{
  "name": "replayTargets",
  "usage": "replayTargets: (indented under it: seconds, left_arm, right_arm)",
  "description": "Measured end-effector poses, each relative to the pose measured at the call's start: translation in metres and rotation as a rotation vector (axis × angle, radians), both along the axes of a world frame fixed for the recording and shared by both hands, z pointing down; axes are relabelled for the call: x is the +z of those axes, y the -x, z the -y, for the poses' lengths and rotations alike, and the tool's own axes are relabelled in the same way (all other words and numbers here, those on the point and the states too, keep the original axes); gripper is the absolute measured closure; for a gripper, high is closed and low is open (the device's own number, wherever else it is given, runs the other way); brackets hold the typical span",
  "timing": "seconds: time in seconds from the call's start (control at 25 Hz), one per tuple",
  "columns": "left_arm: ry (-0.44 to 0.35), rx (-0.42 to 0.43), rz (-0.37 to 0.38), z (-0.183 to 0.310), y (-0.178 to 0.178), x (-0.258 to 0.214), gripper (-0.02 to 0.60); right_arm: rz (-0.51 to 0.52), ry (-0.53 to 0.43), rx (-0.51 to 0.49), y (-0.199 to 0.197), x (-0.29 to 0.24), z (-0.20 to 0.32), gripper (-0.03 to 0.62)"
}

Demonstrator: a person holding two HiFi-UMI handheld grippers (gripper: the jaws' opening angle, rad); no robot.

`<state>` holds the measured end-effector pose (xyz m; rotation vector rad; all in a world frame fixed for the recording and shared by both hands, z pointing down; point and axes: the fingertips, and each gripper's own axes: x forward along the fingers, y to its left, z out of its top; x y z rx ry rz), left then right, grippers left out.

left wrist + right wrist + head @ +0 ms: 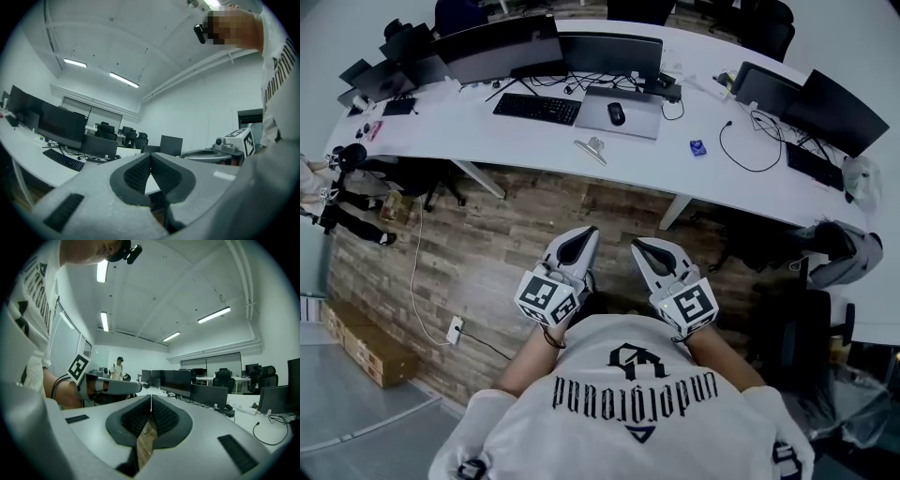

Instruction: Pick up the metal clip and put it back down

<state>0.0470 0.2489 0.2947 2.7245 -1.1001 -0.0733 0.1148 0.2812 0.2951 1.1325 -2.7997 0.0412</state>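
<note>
The metal clip [592, 148], a small silver piece, lies near the front edge of the white desk [487, 131], in front of the laptop. Both grippers are held close to the person's chest over the wooden floor, well short of the desk. My left gripper [584, 233] is shut, its dark pads [136, 174] meeting at the tip with nothing between them. My right gripper [639, 246] is likewise shut and empty, pads [164, 417] closed together. The clip does not show in either gripper view.
On the desk are a keyboard [536, 108], a laptop [617, 112] with a mouse [616, 113] on it, several monitors [609, 52], cables and a small blue object [697, 147]. A desk leg [673, 212] slants down to the floor. A cardboard box [366, 345] lies at left.
</note>
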Motion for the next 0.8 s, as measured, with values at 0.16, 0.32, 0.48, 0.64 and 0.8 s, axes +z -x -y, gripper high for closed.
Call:
replayTargets:
  seconds: [0.16,0.32,0.48,0.64,0.8]
  left_arm:
    - [-0.004,0.017,-0.004,0.029,0.007,-0.003,0.569]
    - [-0.003,0.036,-0.003,0.055,0.018,-0.004,0.569]
    - [0.006,0.057,-0.005,0.080,0.032,-0.007,0.569]
    - [-0.007,0.092,0.003,0.111,0.046,-0.012,0.569]
    - [-0.007,0.112,0.004,0.140,0.071,-0.010,0.569]
  right_arm:
    - [-0.004,0.005,0.009,0.009,-0.001,0.026,0.579]
    - [-0.012,0.008,0.023,0.021,-0.001,0.054,0.579]
    - [-0.017,0.001,0.039,0.037,-0.007,0.080,0.579]
    - [-0.016,0.001,0.063,0.055,-0.010,0.111,0.579]
    - [-0.040,-0.017,0.078,0.082,-0.011,0.137,0.579]
